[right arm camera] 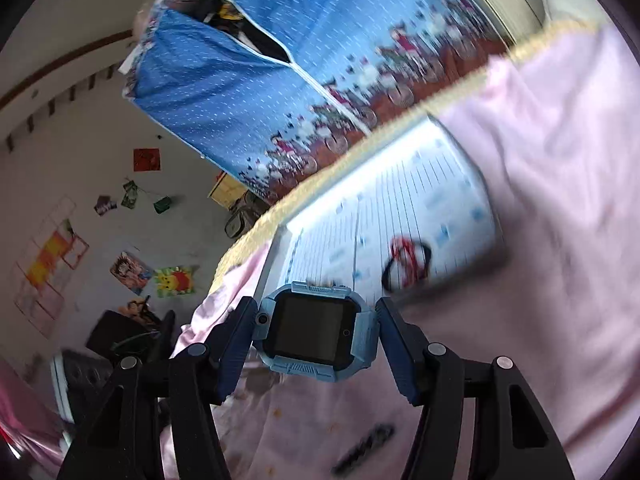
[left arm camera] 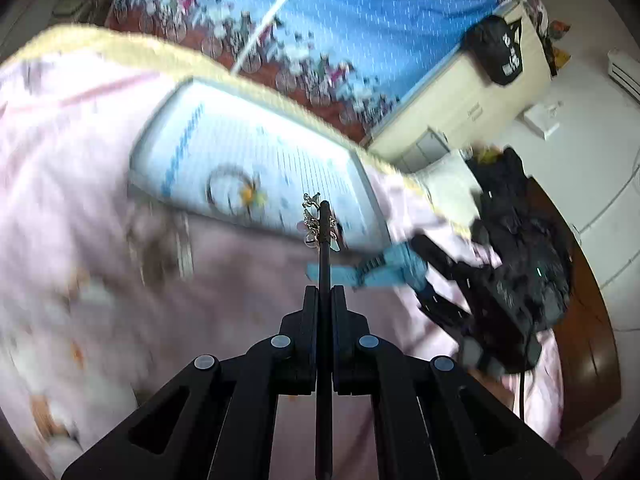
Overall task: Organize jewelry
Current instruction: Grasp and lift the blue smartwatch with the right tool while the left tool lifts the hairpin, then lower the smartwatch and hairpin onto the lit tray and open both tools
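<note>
Bedroom, pink blanket (left arm camera: 100,160) over bed, views motion-blurred. Left gripper (left arm camera: 325,296) shut narrow on thin black rod (left arm camera: 323,272); silver charm jewelry (left arm camera: 312,220) hangs at rod tip, lifted clear, likely so it won't snag. Right gripper (right arm camera: 318,332) clamps blue smartwatch (right arm camera: 316,332) by case sides, screen facing camera, strap free. Beyond both: light blue lined box (right arm camera: 400,208) on blanket, probable destination; red-and-black bracelets (right arm camera: 408,260) lie on it. Blue curtain (right arm camera: 280,40) behind.
</note>
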`<state>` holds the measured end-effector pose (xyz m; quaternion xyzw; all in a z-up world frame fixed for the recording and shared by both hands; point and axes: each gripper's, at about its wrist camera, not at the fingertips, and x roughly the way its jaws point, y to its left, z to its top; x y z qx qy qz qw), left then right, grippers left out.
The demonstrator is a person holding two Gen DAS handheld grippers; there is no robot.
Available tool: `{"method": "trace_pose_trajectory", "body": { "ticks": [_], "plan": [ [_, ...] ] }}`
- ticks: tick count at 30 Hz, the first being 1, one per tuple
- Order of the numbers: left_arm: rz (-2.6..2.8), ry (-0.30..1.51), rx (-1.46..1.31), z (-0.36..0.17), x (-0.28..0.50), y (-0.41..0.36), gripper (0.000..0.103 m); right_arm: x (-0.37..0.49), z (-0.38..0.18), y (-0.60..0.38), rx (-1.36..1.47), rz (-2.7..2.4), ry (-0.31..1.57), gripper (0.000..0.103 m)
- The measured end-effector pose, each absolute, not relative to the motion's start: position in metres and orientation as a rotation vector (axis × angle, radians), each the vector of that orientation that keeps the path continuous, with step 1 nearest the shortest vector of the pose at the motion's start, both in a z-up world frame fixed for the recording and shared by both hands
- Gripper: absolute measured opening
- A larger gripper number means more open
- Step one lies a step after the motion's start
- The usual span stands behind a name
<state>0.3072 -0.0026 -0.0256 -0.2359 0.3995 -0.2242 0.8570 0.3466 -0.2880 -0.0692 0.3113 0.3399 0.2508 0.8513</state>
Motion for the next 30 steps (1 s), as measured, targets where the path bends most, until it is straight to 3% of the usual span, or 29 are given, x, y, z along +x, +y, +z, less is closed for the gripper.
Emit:
{"method": "trace_pose_trajectory", "body": {
  "ticks": [8, 17, 24, 30],
  "plan": [
    [-0.375, 0.730, -0.425, -0.025, 0.382, -0.007, 0.003, 0.397, -0.056, -0.266, 0.494, 0.547, 0.565, 0.059],
    [-0.367, 0.768, -0.378, -0.075, 0.452, -0.027, 0.003, 0.426, -0.095, -0.255, 0.433, 0.519, 0.651, 0.059],
    [-0.364, 0.800, -0.474, -0.102, 0.459, -0.022, 0.003, 0.432, -0.110, -0.269, 0.486, 0.487, 0.704, 0.060],
    [-0.354, 0.844, -0.487, -0.094, 0.459, -0.013, 0.006, 0.431, -0.104, -0.278, 0.484, 0.441, 0.702, 0.063]
  ]
}}
